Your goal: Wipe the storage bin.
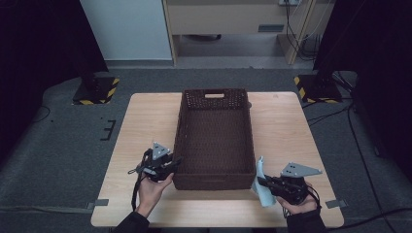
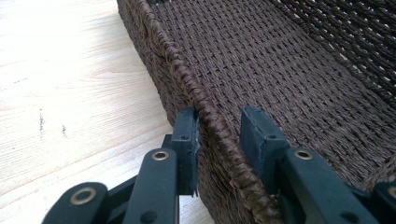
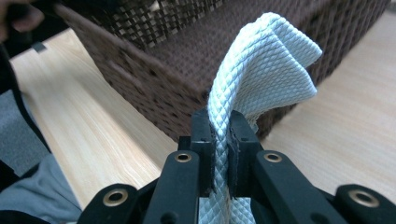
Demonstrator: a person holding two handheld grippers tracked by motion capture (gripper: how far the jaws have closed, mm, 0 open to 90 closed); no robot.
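A dark brown woven basket (image 1: 214, 180) stands in the middle of the wooden table (image 1: 145, 121). My left gripper (image 1: 171, 164) is at its near left corner. In the left gripper view the left gripper (image 2: 219, 126) straddles the basket's rim (image 2: 210, 116): one jaw lies against the outer wall, the other stands inside with a small gap. My right gripper (image 1: 263, 182) is by the basket's near right corner, shut on a pale quilted cloth (image 1: 261, 170). In the right gripper view the cloth (image 3: 271, 60) rises folded from between the jaws of the right gripper (image 3: 220, 126), in front of the basket (image 3: 154, 79).
The basket's far end wall has a handle slot (image 1: 214, 95). Bare tabletop lies on both sides of the basket. On the floor beyond the table stand two bases with yellow-black stripes (image 1: 97, 90) (image 1: 318, 87), with cables (image 1: 340, 111) on the right.
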